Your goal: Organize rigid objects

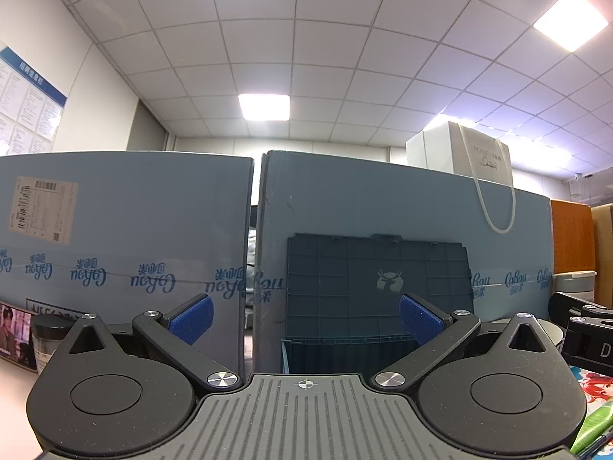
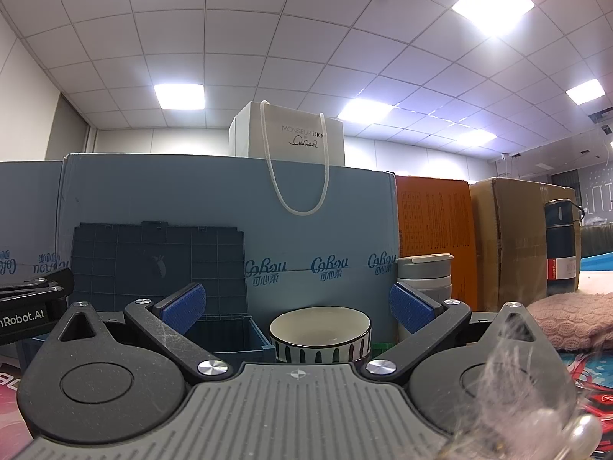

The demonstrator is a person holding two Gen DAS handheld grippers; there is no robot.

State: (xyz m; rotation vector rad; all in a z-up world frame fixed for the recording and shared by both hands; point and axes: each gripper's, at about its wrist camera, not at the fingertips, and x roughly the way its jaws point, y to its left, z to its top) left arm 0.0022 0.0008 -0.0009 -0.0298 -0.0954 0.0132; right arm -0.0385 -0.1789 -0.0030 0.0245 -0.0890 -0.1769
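A dark blue plastic crate (image 1: pixel 352 345) with its ribbed lid (image 1: pixel 379 280) raised stands right ahead of my left gripper (image 1: pixel 304 318), which is open and empty. In the right wrist view the crate (image 2: pixel 230 335) is left of centre, lid (image 2: pixel 161 264) up. A striped ceramic bowl (image 2: pixel 321 335) sits just ahead of my right gripper (image 2: pixel 297 308), which is open and empty. A grey stacked cup (image 2: pixel 424 274) stands behind the right finger. A dark flask (image 2: pixel 562 245) stands far right.
Tall blue cardboard boxes (image 1: pixel 126 230) wall off the back, with a white gift bag (image 2: pixel 295 138) on top. An orange box (image 2: pixel 435 226) and a brown box (image 2: pixel 509 237) stand right. A pink knit cloth (image 2: pixel 571 318) lies right. A dark-lidded jar (image 1: pixel 46 333) stands left.
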